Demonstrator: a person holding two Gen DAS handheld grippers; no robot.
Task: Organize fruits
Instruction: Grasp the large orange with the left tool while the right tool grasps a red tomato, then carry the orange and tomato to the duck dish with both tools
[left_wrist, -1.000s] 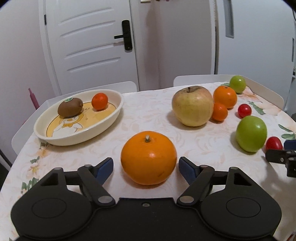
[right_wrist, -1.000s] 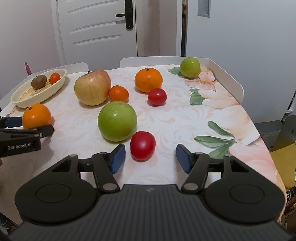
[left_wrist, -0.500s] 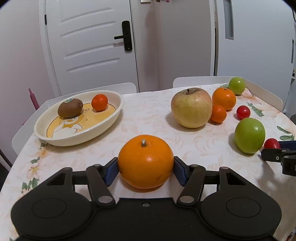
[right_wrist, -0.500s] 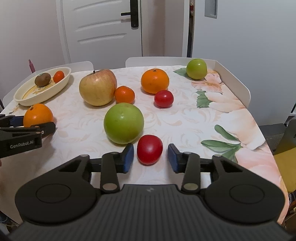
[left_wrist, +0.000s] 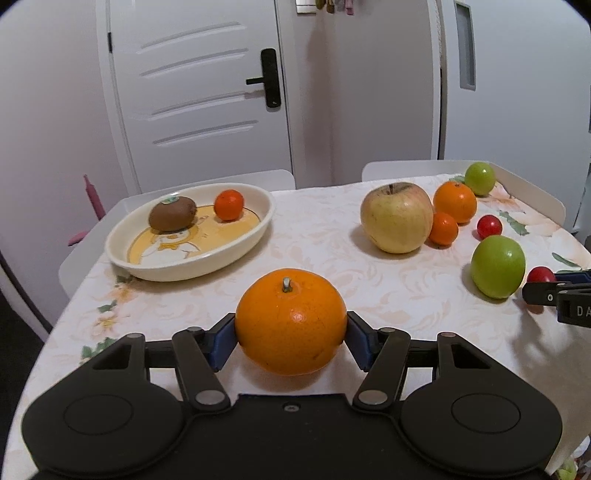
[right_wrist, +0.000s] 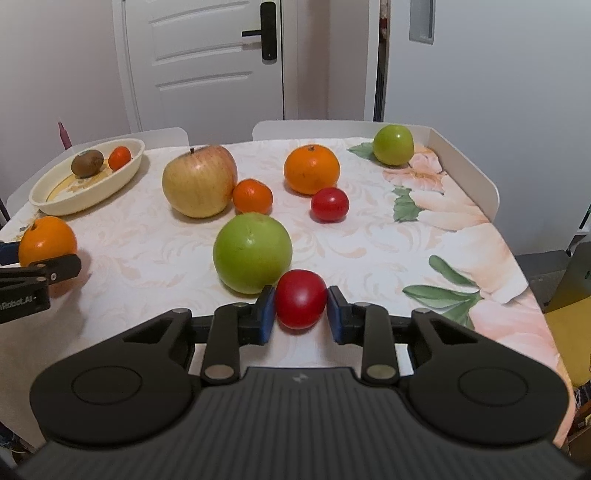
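My left gripper (left_wrist: 291, 338) is shut on a large orange (left_wrist: 291, 321) that is lifted a little off the tablecloth; it also shows in the right wrist view (right_wrist: 47, 240). My right gripper (right_wrist: 301, 310) is shut on a small red tomato (right_wrist: 300, 298), next to a big green apple (right_wrist: 252, 252). An oval cream dish (left_wrist: 236, 246) at the left holds a kiwi (left_wrist: 172, 213) and a small tangerine (left_wrist: 229, 205).
On the table stand a yellow-red apple (right_wrist: 199, 180), a tangerine (right_wrist: 252, 196), an orange (right_wrist: 311, 169), a second red tomato (right_wrist: 329, 204) and a small green apple (right_wrist: 393, 144). White chair backs stand behind the table. The table edge runs along the right.
Both grippers closed: the left from open around the large orange to gripping it, the right from open around the red tomato to gripping it. The orange has risen slightly.
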